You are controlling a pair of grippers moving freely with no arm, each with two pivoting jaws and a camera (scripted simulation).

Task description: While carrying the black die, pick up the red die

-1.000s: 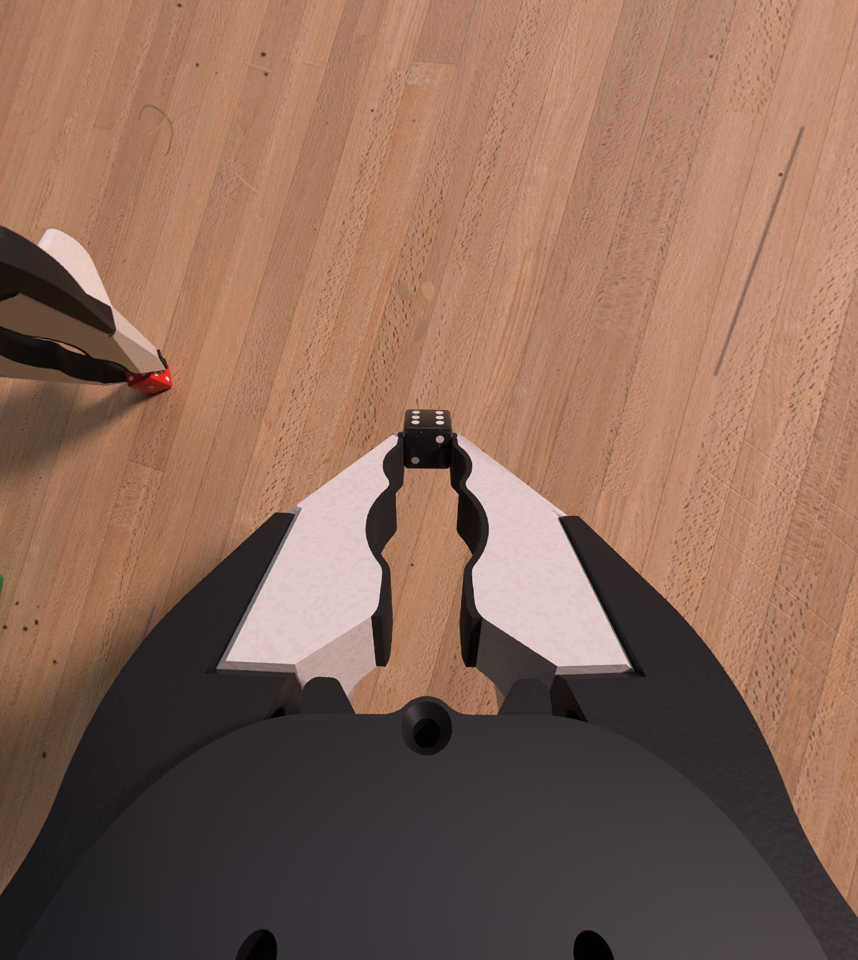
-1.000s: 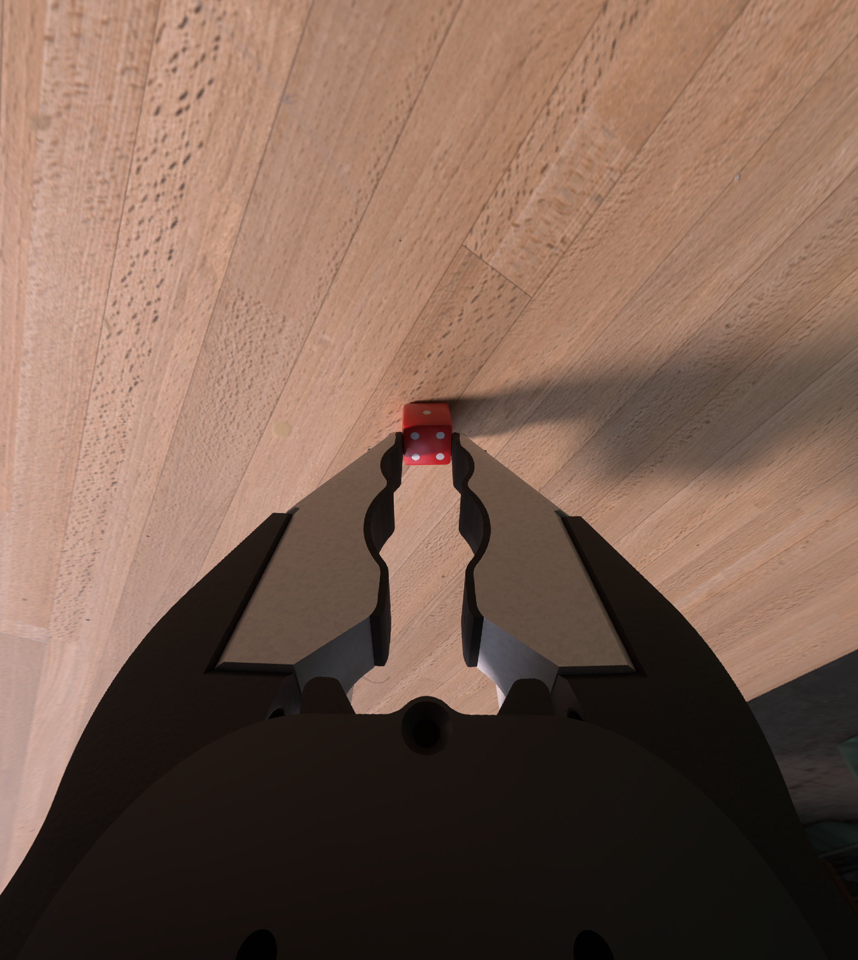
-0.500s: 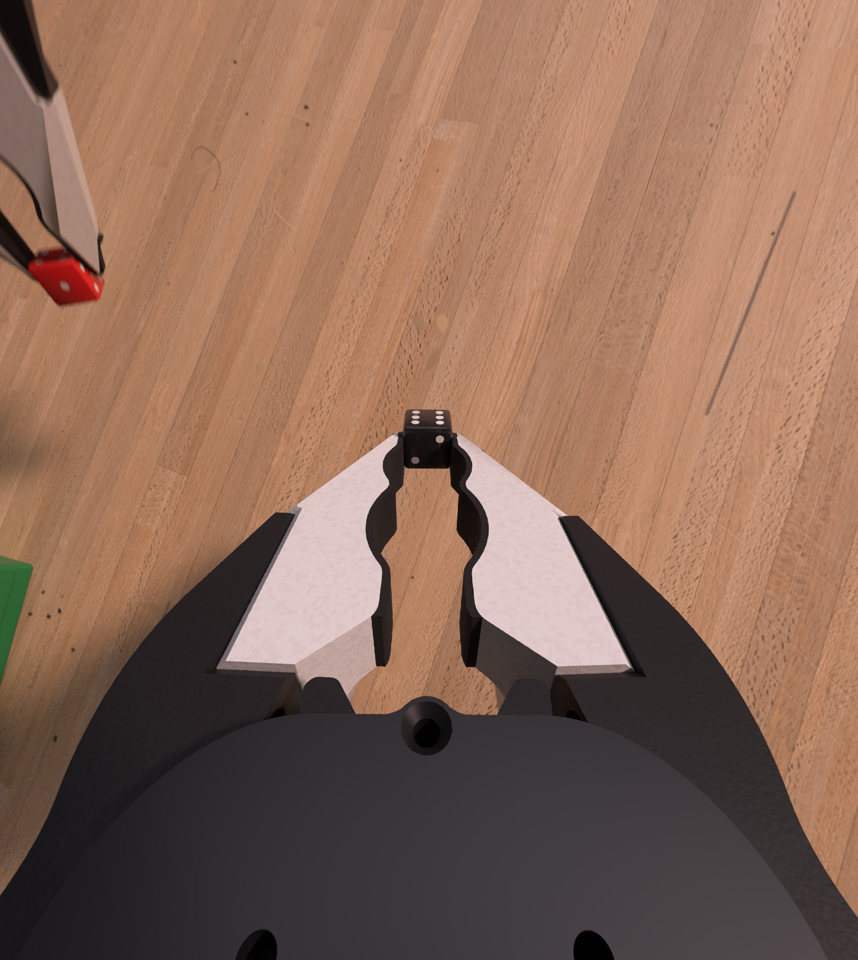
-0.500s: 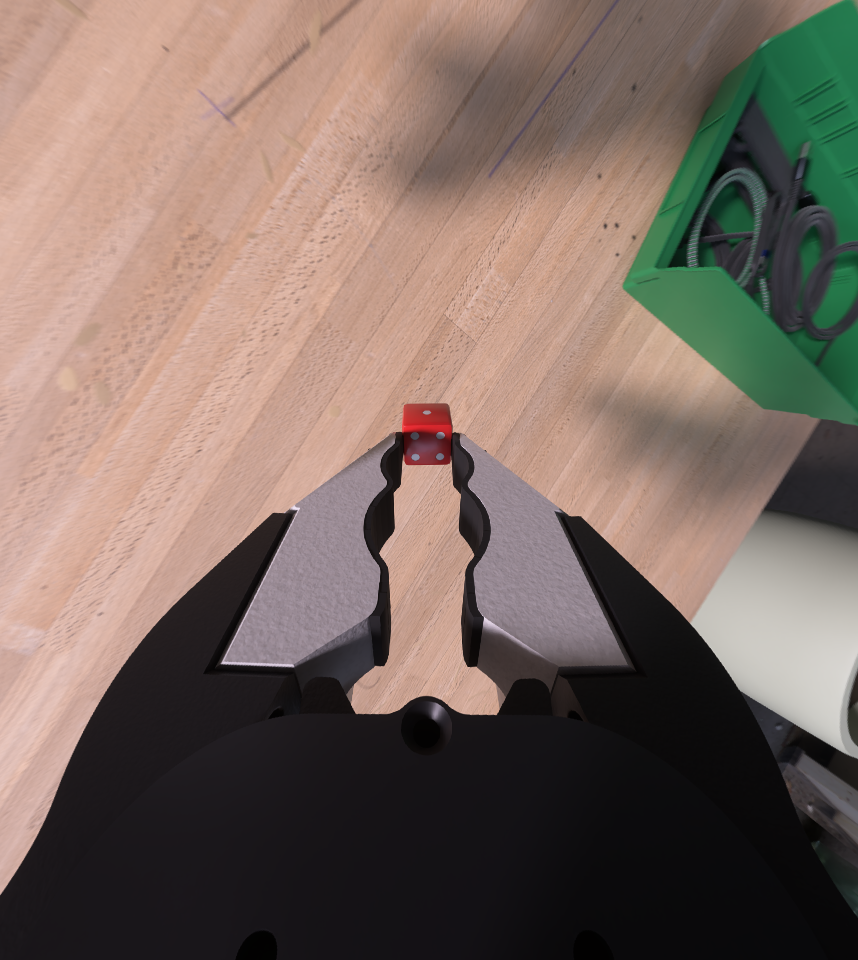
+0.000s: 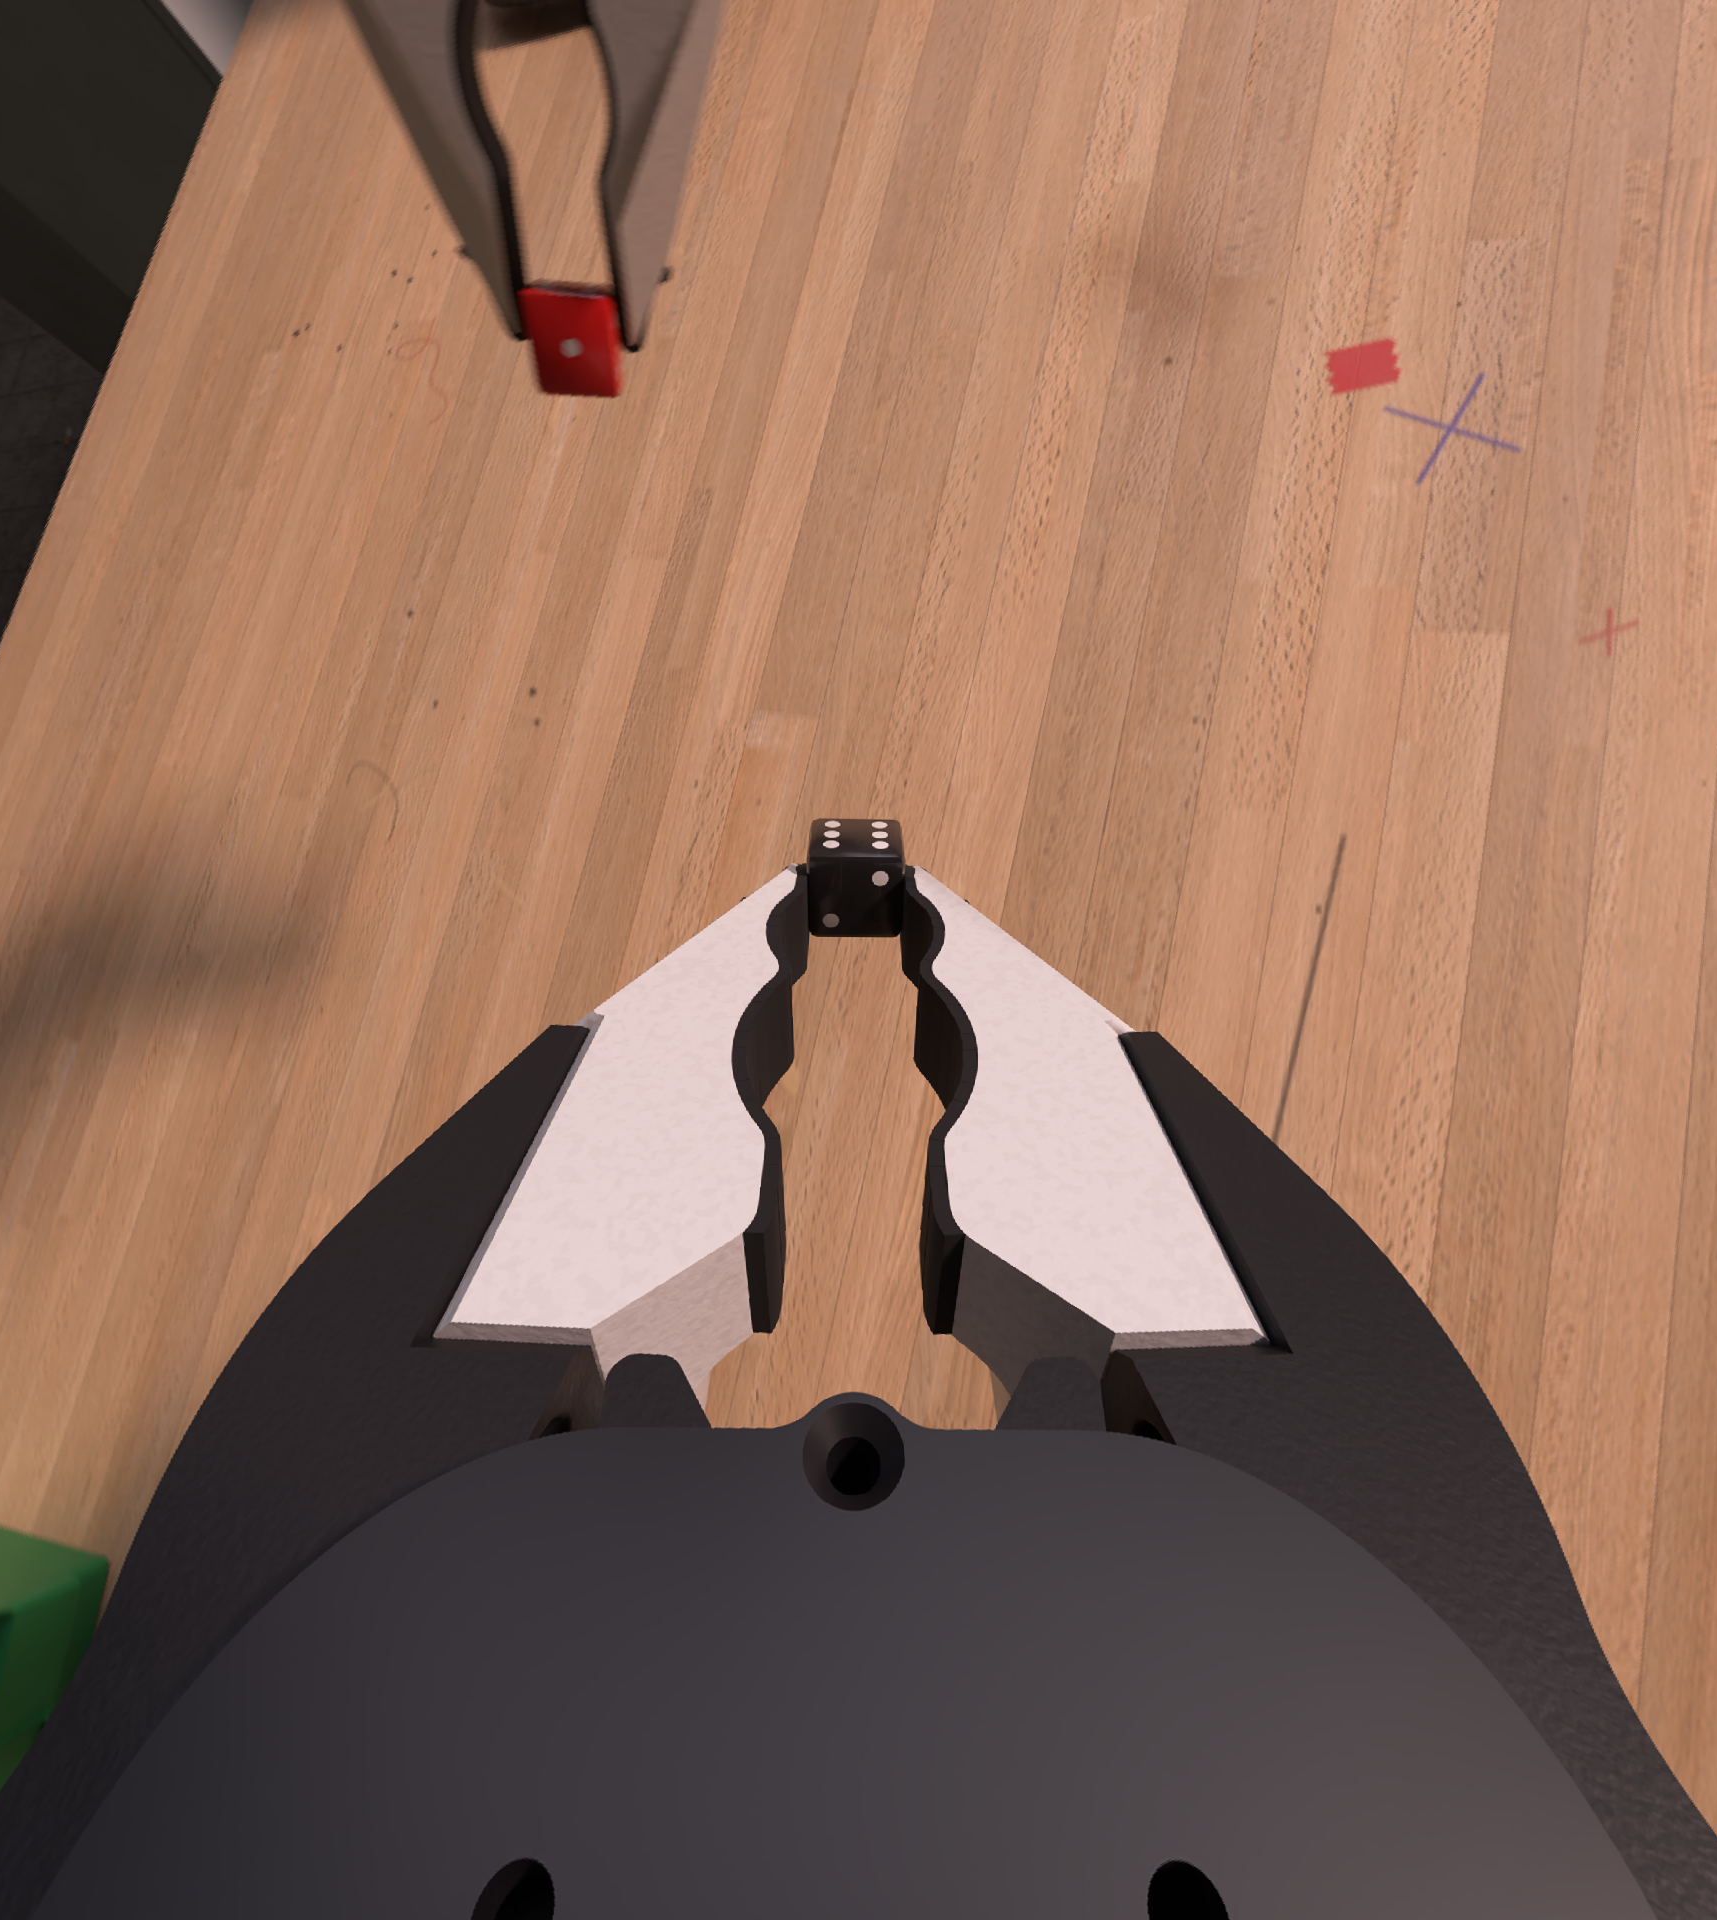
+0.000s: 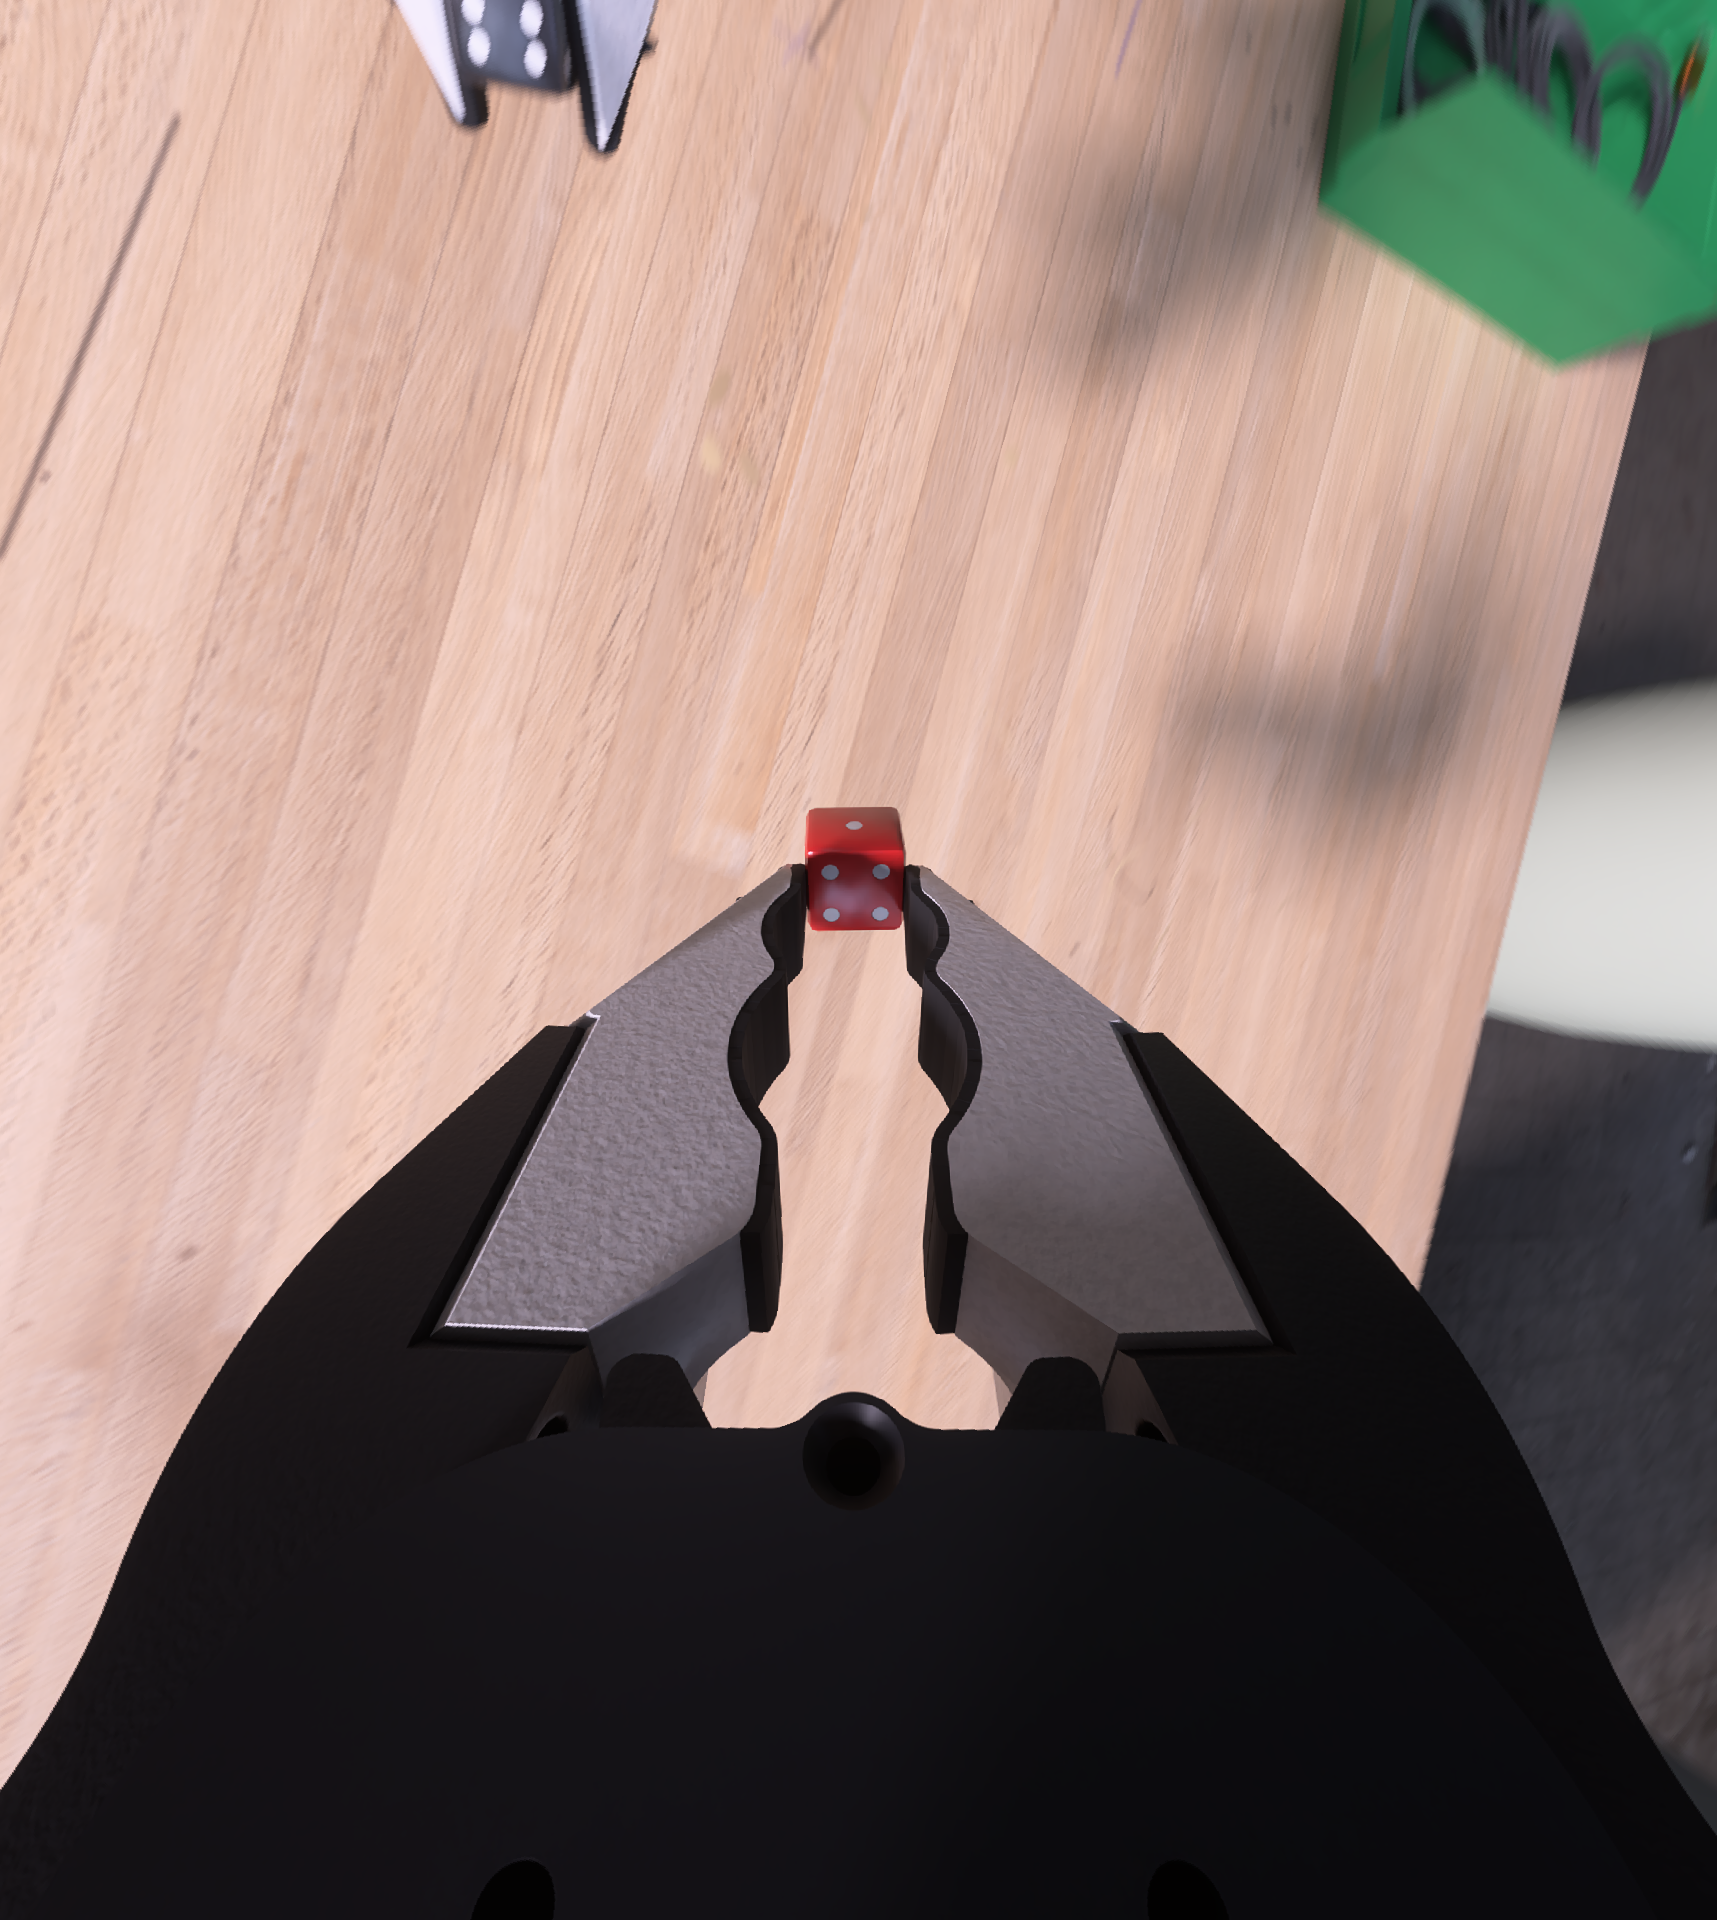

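Wooden plank tabletop (image 5: 1041, 520) filled both views, green bin (image 6: 1519, 208) at 1 o'clock in the right wrist view. Left gripper (image 5: 854, 894) was clamped on the black die (image 5: 855, 878), held clear of the wood. Right gripper (image 6: 854, 894) pinched the red die (image 6: 854, 871) at its fingertips, also lifted. Red tape patch (image 5: 1363, 366) lay at 2 o'clock in the left wrist view.
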